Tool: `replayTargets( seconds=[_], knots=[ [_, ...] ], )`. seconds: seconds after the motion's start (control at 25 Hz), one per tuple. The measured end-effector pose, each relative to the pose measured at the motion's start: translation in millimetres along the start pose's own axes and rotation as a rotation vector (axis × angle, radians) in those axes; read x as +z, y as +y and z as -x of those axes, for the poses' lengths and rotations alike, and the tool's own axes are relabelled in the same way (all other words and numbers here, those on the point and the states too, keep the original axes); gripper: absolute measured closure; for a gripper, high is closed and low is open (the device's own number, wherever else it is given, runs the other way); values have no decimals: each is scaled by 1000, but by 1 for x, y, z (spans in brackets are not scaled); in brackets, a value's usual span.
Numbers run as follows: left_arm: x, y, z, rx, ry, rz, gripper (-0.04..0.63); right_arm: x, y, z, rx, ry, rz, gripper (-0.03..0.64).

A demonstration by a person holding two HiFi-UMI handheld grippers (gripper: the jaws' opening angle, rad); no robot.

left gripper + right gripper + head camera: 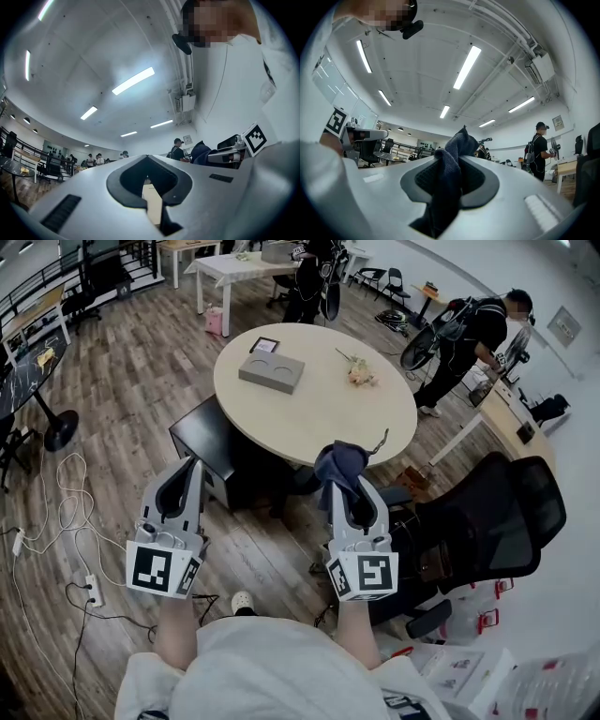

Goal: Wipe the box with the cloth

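Head view: one box (272, 371) lies on the round desk (323, 423), well ahead of the left hand-held gripper (191, 467) and the right hand-held gripper (349, 486), so wiping is not yet begun.

Left gripper view: its jaws are together and empty, probably spare for steadying.

Right gripper view: its jaws pinch one dark cloth (451, 180), bunched ready for wiping.

- The cloth (339, 463) is showing dark navy blue.
- The box (272, 371) is showing plain mid grey.
- The round desk (375, 413) is showing pale beige.
- The left gripper (187, 470) and right gripper (352, 498) are showing light grey with black inner pads and black-and-white square markers.
- The floor (141, 399) is showing brown wood planks.
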State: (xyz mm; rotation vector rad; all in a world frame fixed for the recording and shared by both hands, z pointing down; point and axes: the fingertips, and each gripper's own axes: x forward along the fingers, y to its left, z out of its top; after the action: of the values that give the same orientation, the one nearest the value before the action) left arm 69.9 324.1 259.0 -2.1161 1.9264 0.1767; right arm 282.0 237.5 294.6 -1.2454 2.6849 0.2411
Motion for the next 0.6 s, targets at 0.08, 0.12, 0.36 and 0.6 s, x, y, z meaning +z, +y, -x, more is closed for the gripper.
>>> replayTargets(
  seconds=[0.08, 0.12, 0.36, 0.6],
  knots=[
    [-3, 10, -6, -8, -2, -1, 594, -3, 3, -11, -8, -4, -6, 522],
    [-4, 14, -8, -12, -2, -1, 594, -5, 4, -15, -12, -4, -9, 522],
    [-17, 36, -18, -28, 12, -3, 594, -20, 18, -38, -12, 11, -14, 522],
    [-36, 59, -33, -22, 36, 18, 594, -38, 20, -63, -20, 41, -36, 522]
  ],
)
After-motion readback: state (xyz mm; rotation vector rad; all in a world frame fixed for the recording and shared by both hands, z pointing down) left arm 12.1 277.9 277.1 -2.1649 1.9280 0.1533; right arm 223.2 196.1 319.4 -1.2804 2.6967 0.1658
